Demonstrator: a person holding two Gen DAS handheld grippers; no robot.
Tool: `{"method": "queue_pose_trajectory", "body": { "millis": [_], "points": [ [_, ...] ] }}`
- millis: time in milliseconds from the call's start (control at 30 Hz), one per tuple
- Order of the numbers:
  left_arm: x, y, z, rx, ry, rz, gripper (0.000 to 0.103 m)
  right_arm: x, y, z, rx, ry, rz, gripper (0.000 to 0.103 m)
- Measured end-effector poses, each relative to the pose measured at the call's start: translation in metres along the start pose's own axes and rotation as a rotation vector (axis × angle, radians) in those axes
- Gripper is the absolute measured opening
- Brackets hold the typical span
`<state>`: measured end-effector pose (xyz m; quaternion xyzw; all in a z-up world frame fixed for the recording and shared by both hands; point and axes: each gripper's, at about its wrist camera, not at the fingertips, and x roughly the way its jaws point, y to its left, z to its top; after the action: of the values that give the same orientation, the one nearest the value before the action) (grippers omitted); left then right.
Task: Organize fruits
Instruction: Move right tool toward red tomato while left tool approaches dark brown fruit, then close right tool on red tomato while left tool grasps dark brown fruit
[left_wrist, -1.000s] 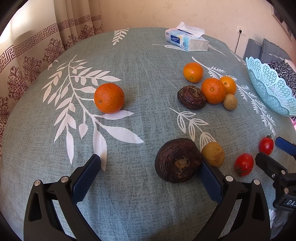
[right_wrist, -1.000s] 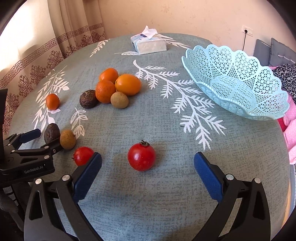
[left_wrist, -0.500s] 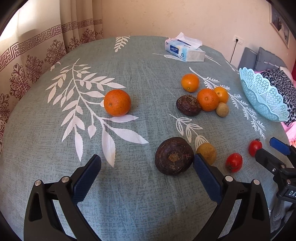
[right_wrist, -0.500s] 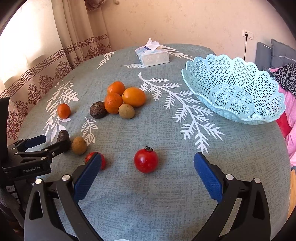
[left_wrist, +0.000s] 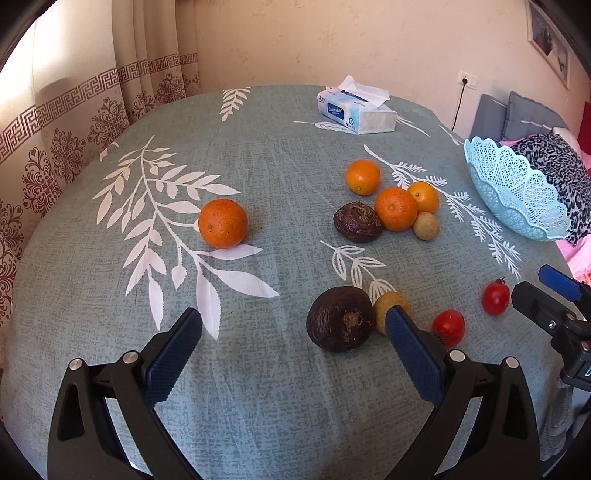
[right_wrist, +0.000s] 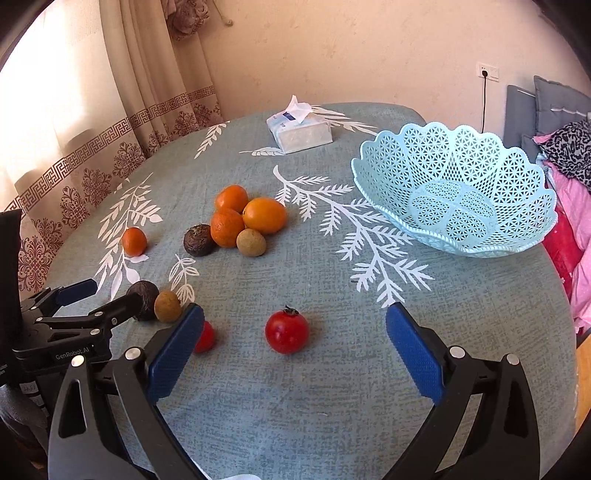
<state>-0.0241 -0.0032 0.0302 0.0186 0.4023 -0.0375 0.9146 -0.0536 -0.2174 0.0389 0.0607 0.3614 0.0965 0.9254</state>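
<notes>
Left tongs (left_wrist: 293, 328) apart, marked "GenRobot.AI" — right tongs (right_wrist: 294, 325) apart; tissue pack (left_wrist: 356, 115) reads "Color&Life".

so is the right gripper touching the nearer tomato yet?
Apart. Right wrist view shows the tomato on cloth between the open right gripper fingers, bare cloth either side.

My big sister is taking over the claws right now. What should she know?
Left claw: open, holding nothing, low over the cloth near the big dark fruit.
Right claw: open, holding nothing, with a red tomato lying between its fingers.
Blue basket: no fruit in it yet.
On the table: two tomatoes, four oranges, two dark fruits, two small brown ones.
Done: nothing sorted.
Left: probably move every fruit into the basket; the tomato looks easiest first.
</notes>
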Motion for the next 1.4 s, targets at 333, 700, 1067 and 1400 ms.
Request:
{"method": "queue_pose_trajectory", "body": {
  "millis": [333, 700, 1067, 1400],
  "points": [
    [0.004, -0.003, -0.001, 0.0, 0.005, -0.019, 0.095, 0.007, 0.001, -0.003, -0.015, 0.032, -0.006, 0.081],
    [0.011, -0.004, -0.002, -0.026, 0.03, -0.113, 0.075, 0.021, 0.003, -0.004, -0.032, 0.1, -0.001, 0.053],
    [0.012, -0.003, -0.002, -0.077, 0.069, -0.23, 0.052, 0.028, 0.004, -0.004, -0.028, 0.134, 0.038, 0.029],
    [0.01, 0.0, -0.005, -0.064, 0.086, -0.211, 0.039, 0.014, 0.002, 0.002, -0.013, 0.085, 0.056, 0.029]
  ]
}}
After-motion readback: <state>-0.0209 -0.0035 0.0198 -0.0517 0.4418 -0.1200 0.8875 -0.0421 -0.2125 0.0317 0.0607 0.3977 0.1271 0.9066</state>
